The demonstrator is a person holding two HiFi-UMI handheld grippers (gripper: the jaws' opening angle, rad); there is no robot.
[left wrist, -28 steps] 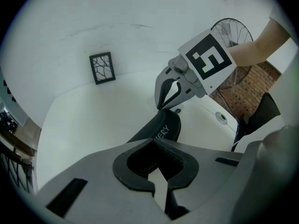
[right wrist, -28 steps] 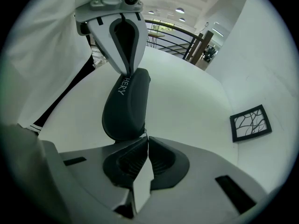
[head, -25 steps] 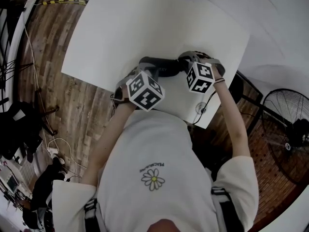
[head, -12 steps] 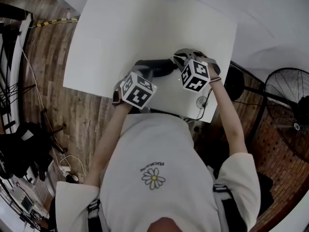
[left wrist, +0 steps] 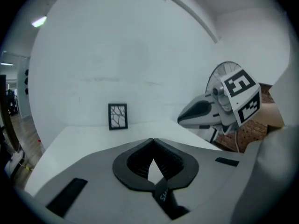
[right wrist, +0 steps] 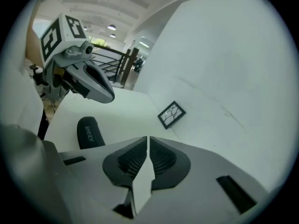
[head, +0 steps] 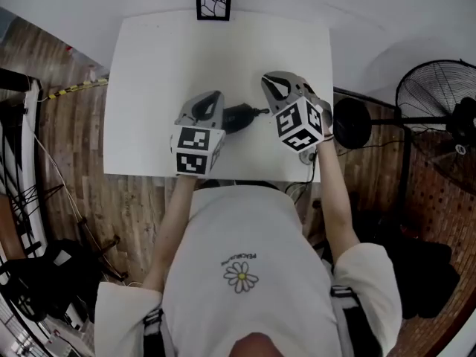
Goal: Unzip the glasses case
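With the case (head: pixel 238 116) on the table (head: pixel 149 65), pin it using the left gripper (left wrist: pixel 153 140), shut and empty, while the right gripper (right wrist: pixel 148 138), whose jaws have just been parting slightly on nothing, nips the zip pull (head: pixel 261 112).

The head view looks steeply down from above the person onto the whole desk (head: pixel 149 65). Each gripper view sits close behind its own fingers (left wrist: pixel 133 164), raised off the desk and facing its far edge; all three share the framed picture (head: pixel 213 1) there.
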